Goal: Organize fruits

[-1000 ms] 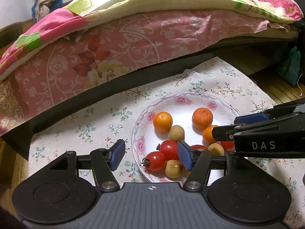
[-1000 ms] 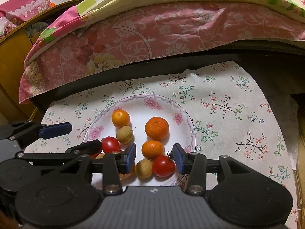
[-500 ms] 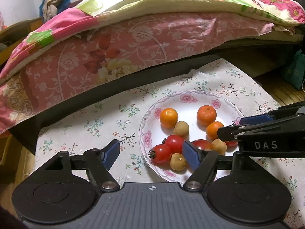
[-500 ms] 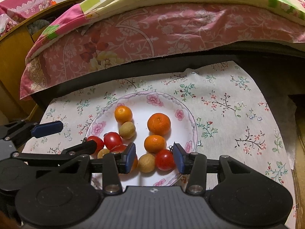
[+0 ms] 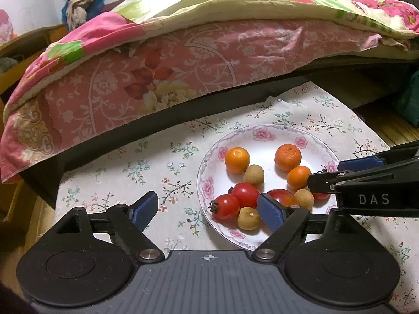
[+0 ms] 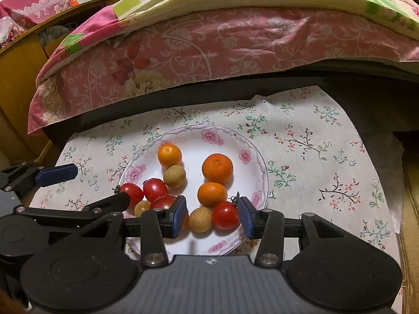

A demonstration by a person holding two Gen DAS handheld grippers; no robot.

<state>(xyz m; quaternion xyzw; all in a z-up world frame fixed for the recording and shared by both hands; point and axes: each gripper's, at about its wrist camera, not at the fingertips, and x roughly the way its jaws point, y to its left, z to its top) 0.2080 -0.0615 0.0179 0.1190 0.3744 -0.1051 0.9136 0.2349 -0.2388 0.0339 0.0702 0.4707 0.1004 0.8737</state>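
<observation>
Tomato [image 5: 320, 196] half behind fingers [image 5: 324, 180]

Open floral tablecloth [image 5: 136, 172] lies left of the plate [image 5: 262, 141] and right of it, unobstructed. The quilt-draped bed edge [image 5: 183, 78] overhangs behind, blocking approach there. The fruit cluster [image 6: 199, 183] crowds the plate's near half.

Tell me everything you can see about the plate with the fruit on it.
The plate is round, white and glossy, likely ceramic, with pink flowers and a thin scrolled line round its rim. It lies flat on a flowered cloth in front of a bed. It holds three oranges, four red tomatoes and three small tan fruits, bunched toward its near side; the far part is bare. Neither gripper visibly touches it; both sets of fingers hang above its near edge.
</observation>
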